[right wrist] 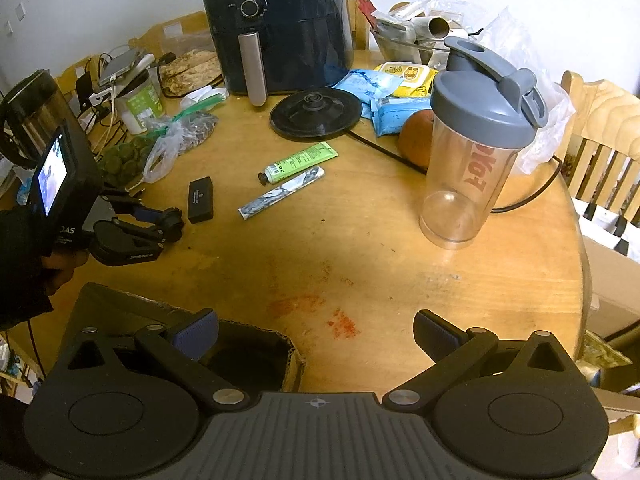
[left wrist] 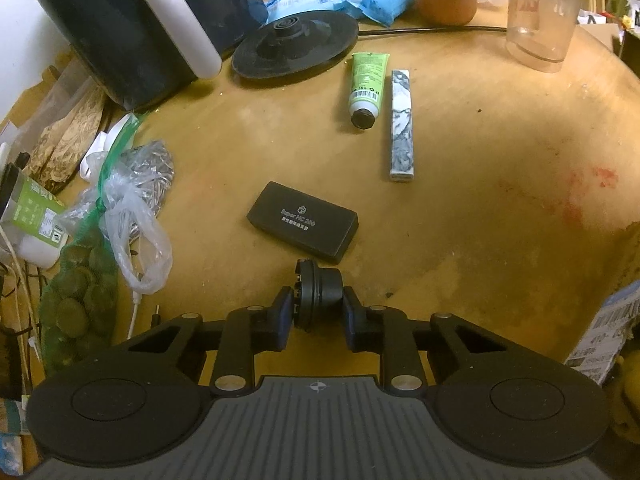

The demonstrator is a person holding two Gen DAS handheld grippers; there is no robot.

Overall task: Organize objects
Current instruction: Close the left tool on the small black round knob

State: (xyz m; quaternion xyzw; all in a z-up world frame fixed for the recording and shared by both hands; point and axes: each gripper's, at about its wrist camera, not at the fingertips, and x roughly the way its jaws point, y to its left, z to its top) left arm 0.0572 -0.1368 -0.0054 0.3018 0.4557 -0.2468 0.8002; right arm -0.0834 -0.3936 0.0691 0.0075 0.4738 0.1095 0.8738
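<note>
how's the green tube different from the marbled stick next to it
The green tube is rounded, ending in a black cap; the marbled stick is square-edged, grey and white, uncapped. The tube is shorter and wider, the stick longer and slimmer. Both lie flat, side by side, on the wooden table.

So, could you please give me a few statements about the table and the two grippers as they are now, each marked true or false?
1. The left gripper has a small black round part between its jaws. True.
2. The right gripper is shut on the green tube. False: its jaws are open and empty, and the green tube lies far off on the table.
3. The green tube lies beside a long marbled stick. True.
4. The shaker bottle lies on its side. False: it stands upright, lid on.
5. The black case sits inside the cardboard box. False: it lies on the table, beyond the left gripper.
</note>
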